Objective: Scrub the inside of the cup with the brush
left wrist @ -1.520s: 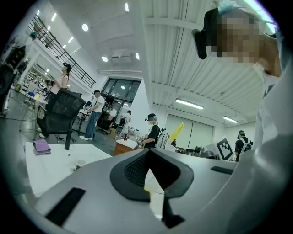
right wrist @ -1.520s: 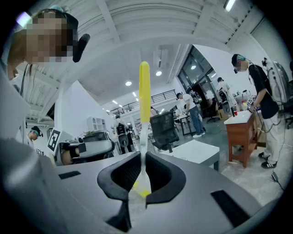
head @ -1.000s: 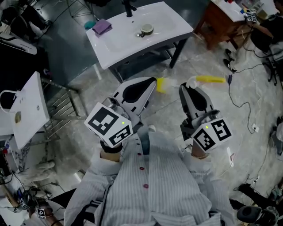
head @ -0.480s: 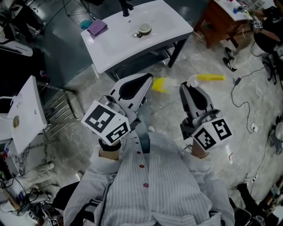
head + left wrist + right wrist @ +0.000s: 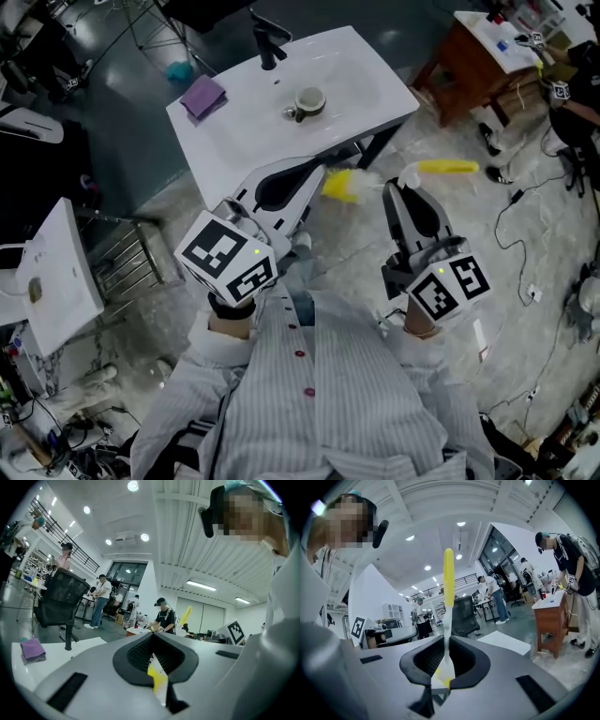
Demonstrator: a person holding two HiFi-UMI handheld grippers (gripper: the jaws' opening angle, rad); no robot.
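Holding the brush (image 5: 446, 169) tight, the right gripper (image 5: 399, 187) has its two jaws pressed together on the white part, and the long yellow end sticks out past them. From where I stand, the brush points off to the side, not at anything to wash. Just beside it is the left gripper (image 5: 317, 180). Its jaws are squeezed together too, and they pinch a small yellow thing (image 5: 337, 185). I cannot tell what that yellow thing is. Both grippers are up in front of the person's striped shirt, over the shiny floor. Farther out stands a white sink (image 5: 375, 66) on dark legs. The cup (image 5: 307, 101) sits on top of the sink, right side up, with nothing touching it. It is well apart from both grippers. A purple cloth (image 5: 204, 96) lies near the left end of the sink, and a dark tap (image 5: 267, 37) stands at the back. Other people are busy at tables far away in the room. I think the scrubbing has not started yet, because the brush is nowhere near the cup. This looks like the step of carrying the brush over to it. Next, the right gripper needs to go forward to the sink and turn so the scrubbing end points down into the cup. The cup could slide or tip when pushed, so the left gripper may need to steady it, but that one is already full.
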